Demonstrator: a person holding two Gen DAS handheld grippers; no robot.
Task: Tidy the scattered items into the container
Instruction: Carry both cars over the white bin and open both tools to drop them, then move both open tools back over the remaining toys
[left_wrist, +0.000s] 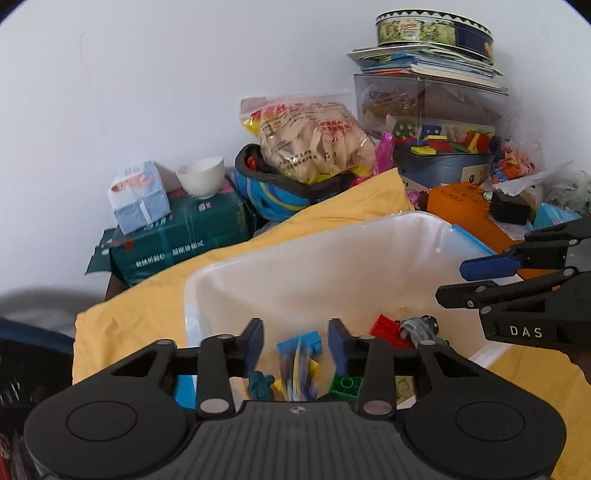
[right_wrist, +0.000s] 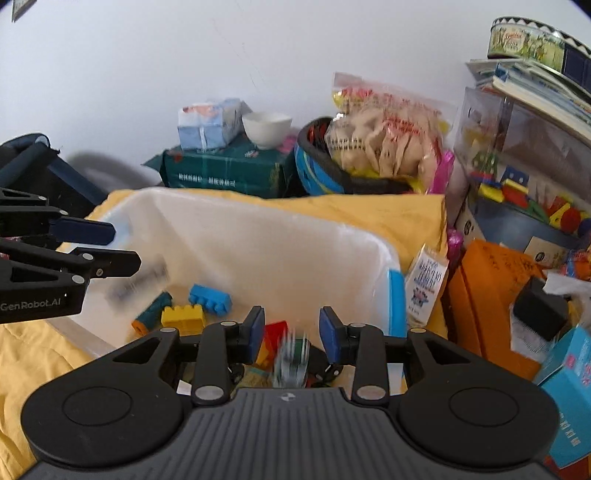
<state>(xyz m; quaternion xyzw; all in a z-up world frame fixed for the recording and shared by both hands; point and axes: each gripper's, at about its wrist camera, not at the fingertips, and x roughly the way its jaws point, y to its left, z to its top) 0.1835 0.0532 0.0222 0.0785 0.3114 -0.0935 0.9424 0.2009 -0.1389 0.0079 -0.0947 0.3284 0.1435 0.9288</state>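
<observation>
A translucent white bin (left_wrist: 295, 251) (right_wrist: 258, 229) with a blue handle stands on a yellow cloth. Both grippers hang over it. My left gripper (left_wrist: 295, 343) (right_wrist: 127, 248) is open; a blurred blue, white and yellow item (left_wrist: 299, 373) sits between its fingers, clear of the pads. My right gripper (right_wrist: 291, 328) (left_wrist: 448, 282) is open too, with a blurred green and white item (right_wrist: 291, 360) loose between its pads. Inside the bin lie a blue brick (right_wrist: 210, 299), a yellow brick (right_wrist: 183, 317), a teal cylinder (right_wrist: 153, 312), a red brick (left_wrist: 388, 328), a green brick (left_wrist: 345, 386) and a grey wheeled toy (left_wrist: 421, 328).
The yellow cloth (left_wrist: 147, 302) covers the surface around the bin. Behind it, against the wall, are a green tissue pack (left_wrist: 177, 236), a white bowl (left_wrist: 201, 177) and a basket holding a snack bag (left_wrist: 314, 140). Right: an orange box (right_wrist: 495, 280) and a clear box under books and a tin (left_wrist: 432, 29).
</observation>
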